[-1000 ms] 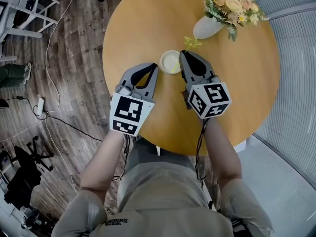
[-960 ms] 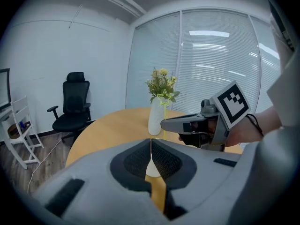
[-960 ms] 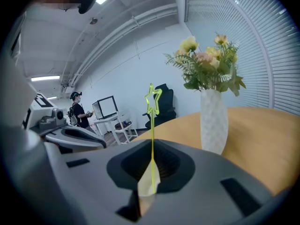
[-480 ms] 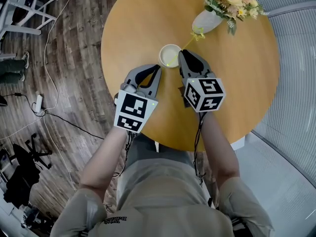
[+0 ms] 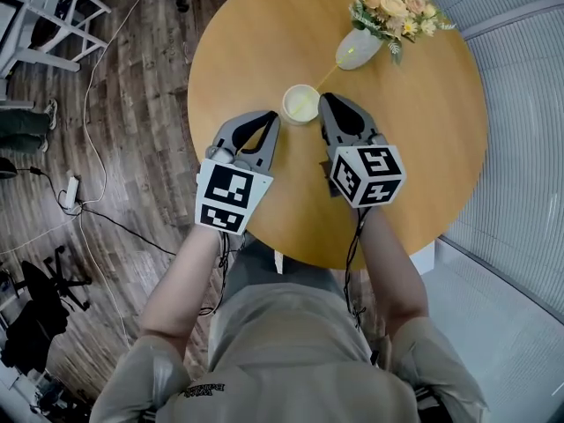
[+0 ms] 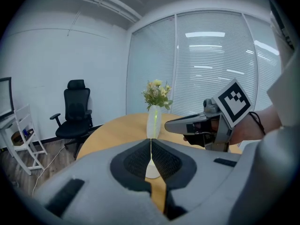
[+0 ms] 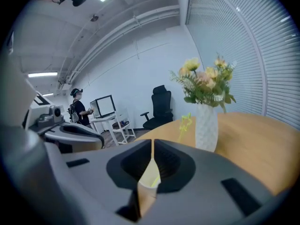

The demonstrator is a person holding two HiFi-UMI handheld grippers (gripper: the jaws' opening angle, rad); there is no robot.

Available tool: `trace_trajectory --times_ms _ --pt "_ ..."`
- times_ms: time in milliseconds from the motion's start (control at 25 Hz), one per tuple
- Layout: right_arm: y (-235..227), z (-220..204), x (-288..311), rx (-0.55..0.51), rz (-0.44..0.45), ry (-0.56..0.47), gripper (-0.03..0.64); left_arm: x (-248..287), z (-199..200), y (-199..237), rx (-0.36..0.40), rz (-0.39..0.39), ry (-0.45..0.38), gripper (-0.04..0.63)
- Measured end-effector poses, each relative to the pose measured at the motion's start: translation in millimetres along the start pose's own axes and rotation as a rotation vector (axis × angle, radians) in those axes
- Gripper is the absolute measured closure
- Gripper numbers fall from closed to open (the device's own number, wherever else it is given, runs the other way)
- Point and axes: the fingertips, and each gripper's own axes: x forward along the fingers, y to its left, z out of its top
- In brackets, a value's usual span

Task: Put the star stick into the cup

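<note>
A small pale cup (image 5: 301, 104) stands on the round wooden table (image 5: 247, 33). The yellow-green star stick (image 5: 330, 74) stands in the cup and leans toward the vase; in the right gripper view its star (image 7: 185, 120) shows beside the vase. My right gripper (image 5: 324, 101) is just right of the cup, jaws shut with nothing between them (image 7: 153, 144), and the cup (image 7: 149, 178) shows below them. My left gripper (image 5: 272, 118) sits left of the cup, also shut and holding nothing (image 6: 150, 145). The cup (image 6: 151, 169) lies just past its tips.
A white vase of flowers (image 5: 368, 42) stands behind the cup at the table's far side. Off the table are a black office chair (image 6: 77, 112), a white rack (image 5: 48, 11), floor cables (image 5: 88, 205), and a person at a desk (image 7: 77, 108).
The star has moved from beside the right gripper's tip toward the vase, and the stick now leans in the cup. Both grippers have stayed close to the cup.
</note>
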Motion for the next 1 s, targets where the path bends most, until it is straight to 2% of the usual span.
trace_trajectory --times_ms 640,880,1000 --pt "57.5 117.9 -117.3 -0.133 0.070 -0.228 0.583 -99.4 94.9 -15.8 0.089 0.086 -0.167 0.572" --pt "92.2 142.9 -170.5 -0.288 0.140 -0.233 0.583 -137.9 134.2 -33.9 0.154 0.086 -0.243 0.572" --pt "106.2 152.7 -195.8 -0.307 0.162 -0.258 0.583 -155.4 146.4 -45.4 0.164 0.079 -0.278 0.572"
